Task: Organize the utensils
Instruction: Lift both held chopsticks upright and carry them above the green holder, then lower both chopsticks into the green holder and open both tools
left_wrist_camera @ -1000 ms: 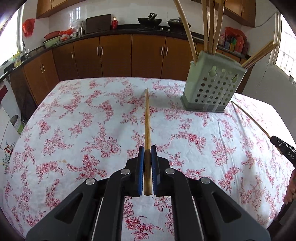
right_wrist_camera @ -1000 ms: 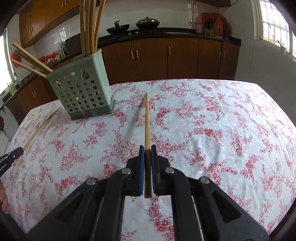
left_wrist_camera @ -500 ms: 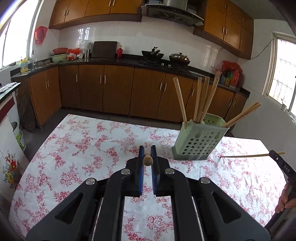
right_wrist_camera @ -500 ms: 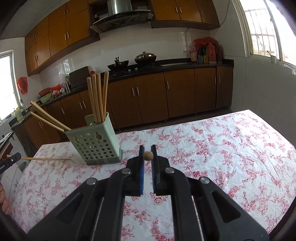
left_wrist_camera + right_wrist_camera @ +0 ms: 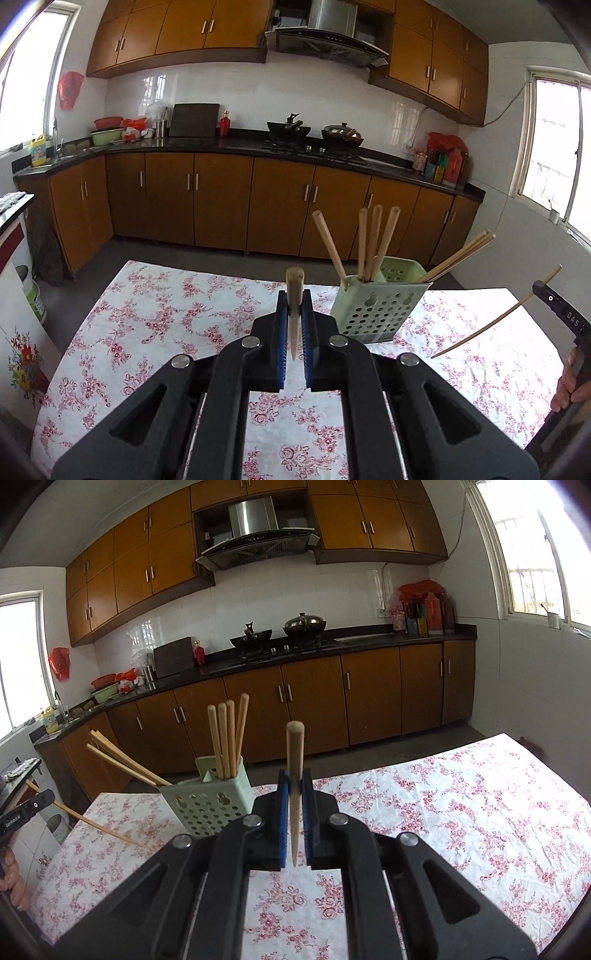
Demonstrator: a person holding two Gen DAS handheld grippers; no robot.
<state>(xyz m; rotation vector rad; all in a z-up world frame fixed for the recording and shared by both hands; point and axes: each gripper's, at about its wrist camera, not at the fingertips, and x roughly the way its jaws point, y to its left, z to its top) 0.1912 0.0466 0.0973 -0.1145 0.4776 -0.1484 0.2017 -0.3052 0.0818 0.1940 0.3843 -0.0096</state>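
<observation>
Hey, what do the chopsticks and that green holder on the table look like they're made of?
The chopsticks look like bamboo or light wood: matte tan, faint lengthwise grain, no shine. The green holder looks like moulded plastic: uniform pale green, smooth, with neat round holes punched through its walls. Neither can be confirmed by look alone.

White lettering on the black body of the right gripper, seen at the edge of the left wrist view, reads "DAS", cut off by the frame. The left gripper, in the right wrist view, carries small white print, apparently "GenRobot.AI". Bottle labels on the counter are illegible.
</observation>
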